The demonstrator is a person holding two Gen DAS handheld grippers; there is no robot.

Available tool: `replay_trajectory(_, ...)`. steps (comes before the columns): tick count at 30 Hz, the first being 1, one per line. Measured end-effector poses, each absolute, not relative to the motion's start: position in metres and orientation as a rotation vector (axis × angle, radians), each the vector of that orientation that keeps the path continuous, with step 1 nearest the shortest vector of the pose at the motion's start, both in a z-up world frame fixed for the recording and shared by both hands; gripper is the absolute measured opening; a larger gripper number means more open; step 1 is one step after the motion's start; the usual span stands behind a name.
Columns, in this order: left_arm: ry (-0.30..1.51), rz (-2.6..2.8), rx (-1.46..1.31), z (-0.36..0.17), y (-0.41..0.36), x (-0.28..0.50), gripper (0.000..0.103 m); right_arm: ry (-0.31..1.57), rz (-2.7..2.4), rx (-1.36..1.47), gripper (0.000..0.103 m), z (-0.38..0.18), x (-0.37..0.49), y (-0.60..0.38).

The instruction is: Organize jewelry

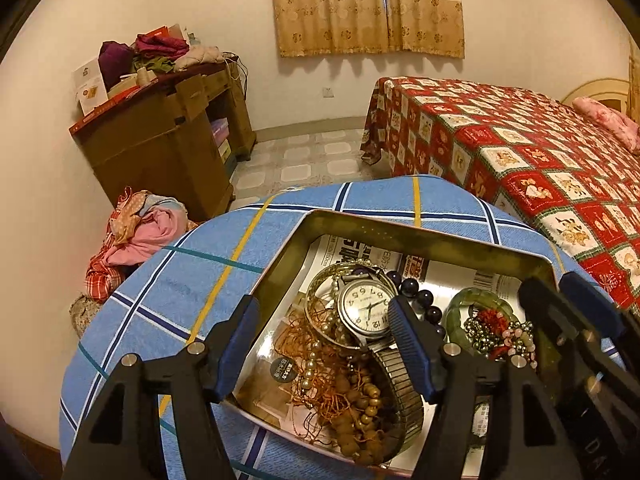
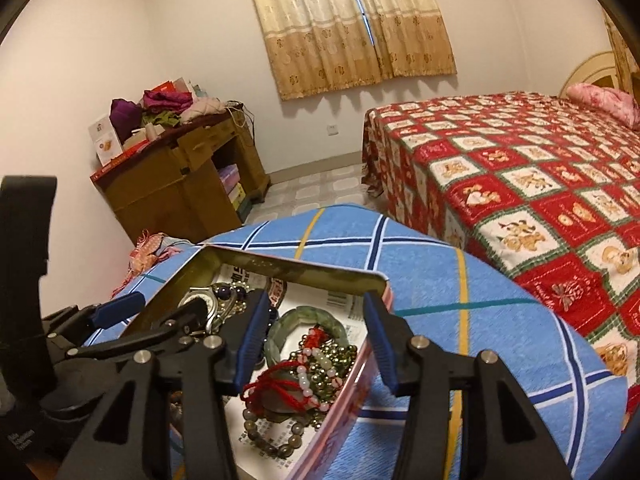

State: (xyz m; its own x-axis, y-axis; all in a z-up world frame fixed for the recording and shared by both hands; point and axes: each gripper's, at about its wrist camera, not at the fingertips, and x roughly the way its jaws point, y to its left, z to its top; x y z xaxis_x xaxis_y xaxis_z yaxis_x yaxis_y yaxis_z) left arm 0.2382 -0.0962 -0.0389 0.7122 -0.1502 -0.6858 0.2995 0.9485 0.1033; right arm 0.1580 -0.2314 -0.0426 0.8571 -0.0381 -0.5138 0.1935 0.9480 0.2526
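Note:
A shallow metal tin [image 1: 400, 232] lined with newspaper sits on a round table with a blue plaid cloth [image 1: 180, 280]. In the tin lie a silver wristwatch [image 1: 366, 306], dark beads [image 1: 424, 296], a wooden bead strand [image 1: 360, 408] and a green bangle [image 1: 460, 312]. My left gripper [image 1: 324, 344] is open. One finger is at the tin's left wall, the other is beside the watch, and nothing is gripped. My right gripper [image 2: 316, 340] is open and straddles the tin's right wall [image 2: 360, 364], above the bangle [image 2: 288, 320] and a red cord bracelet [image 2: 272, 392]. Each gripper shows in the other's view: right gripper [image 1: 554, 292], left gripper [image 2: 160, 308].
A bed with a red patchwork cover [image 1: 520, 160] stands close on the right. A wooden desk piled with clothes and boxes [image 1: 160, 140] is against the left wall. A heap of clothes [image 1: 140, 232] lies beside the table's left edge. Tiled floor lies beyond.

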Motion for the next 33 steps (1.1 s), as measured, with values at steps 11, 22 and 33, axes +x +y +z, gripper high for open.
replay_trajectory(11,0.749,-0.202,0.141,-0.015,-0.053,0.175,0.067,0.519,-0.231,0.233,0.094,-0.010,0.087,-0.207)
replay_trajectory(22,0.584,-0.113,0.172,0.032,-0.008,0.060,0.068,0.451,-0.203,0.259,0.097,0.038,-0.004,-0.179)
replay_trajectory(33,0.447,-0.124,0.192,0.072,0.003,0.000,0.083,0.320,-0.214,0.234,0.103,0.082,-0.050,-0.166)
